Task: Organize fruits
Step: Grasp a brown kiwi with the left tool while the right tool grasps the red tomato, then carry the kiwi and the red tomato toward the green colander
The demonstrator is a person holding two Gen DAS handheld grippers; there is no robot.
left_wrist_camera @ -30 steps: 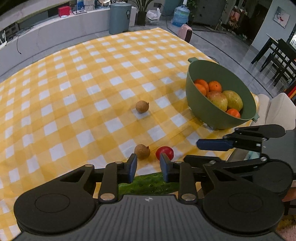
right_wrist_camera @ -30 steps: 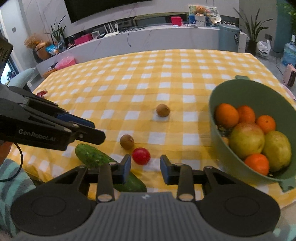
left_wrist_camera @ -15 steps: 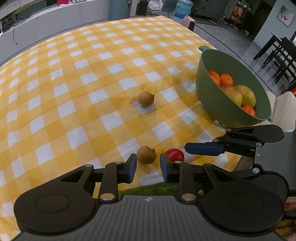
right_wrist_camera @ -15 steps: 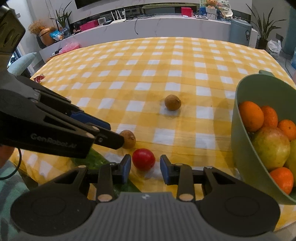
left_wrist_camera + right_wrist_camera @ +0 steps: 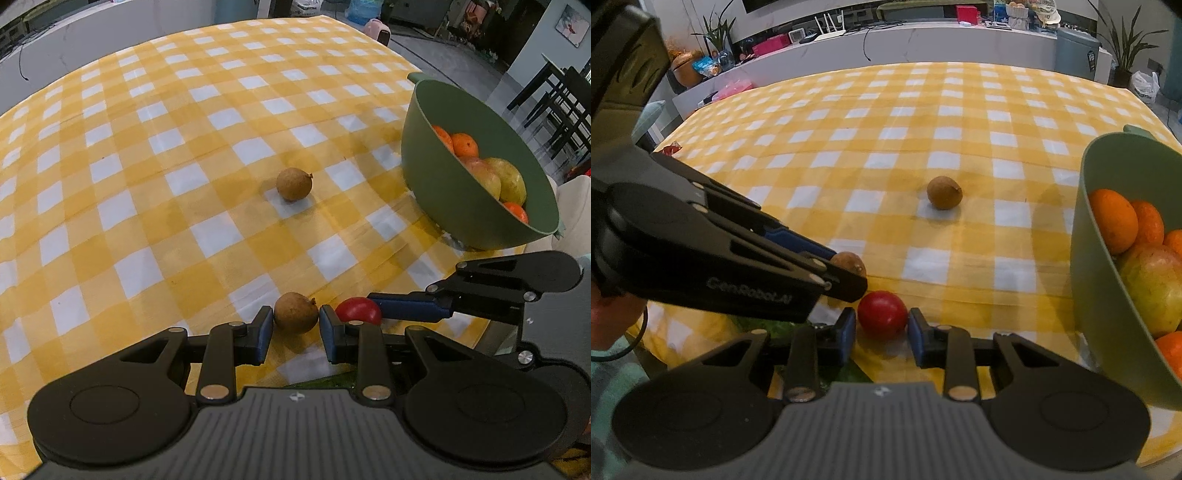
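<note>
Left gripper [image 5: 295, 325] is down on the yellow check cloth [image 5: 177, 155], jaws narrow w/ the near brown fruit [image 5: 295, 313] right between the pads, touching both sides. Right gripper [image 5: 881, 326] sits just beside it; jaws have just been closing, red tomato [image 5: 882, 314] between them, pads at its sides. 2nd brown fruit [image 5: 294, 184] lies alone mid-cloth. Green bowl [image 5: 443, 177] at the right edge holds oranges [image 5: 1112, 220] & other fruit. Cucumber [image 5: 846, 373] peeks out under the grippers.
</note>
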